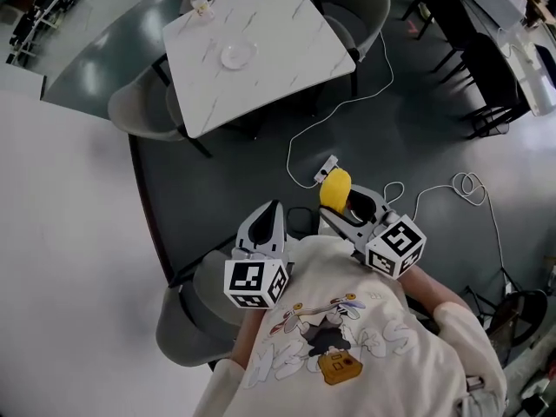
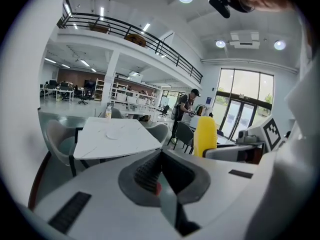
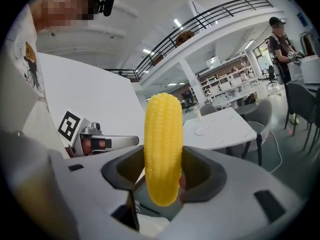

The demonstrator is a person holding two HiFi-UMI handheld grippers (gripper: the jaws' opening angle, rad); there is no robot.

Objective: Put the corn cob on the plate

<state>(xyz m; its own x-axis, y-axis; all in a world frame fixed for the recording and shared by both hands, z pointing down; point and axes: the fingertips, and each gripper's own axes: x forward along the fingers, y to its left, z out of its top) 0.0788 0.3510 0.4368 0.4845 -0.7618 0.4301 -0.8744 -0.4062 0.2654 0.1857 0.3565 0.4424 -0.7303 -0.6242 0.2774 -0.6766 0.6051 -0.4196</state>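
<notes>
A yellow corn cob [image 1: 334, 189] stands upright in my right gripper [image 1: 340, 201], which is shut on it, held in the air close to the person's chest. In the right gripper view the corn cob [image 3: 162, 149] fills the gap between the jaws. A small white plate [image 1: 236, 56] lies on the white marble table [image 1: 287, 24], far ahead of both grippers. My left gripper [image 1: 268, 215] hangs beside the right one, shut and holding nothing. The left gripper view shows the plate [image 2: 116, 133] on the table and the corn cob [image 2: 205, 135] to the right.
A small bottle [image 1: 200, 4] stands at the table's far corner. Grey chairs [image 1: 139, 111] surround the table, and another chair [image 1: 195, 320] is close beside the person. White cables [image 1: 347, 102] trail over the dark floor. A white wall [image 1: 61, 233] runs along the left.
</notes>
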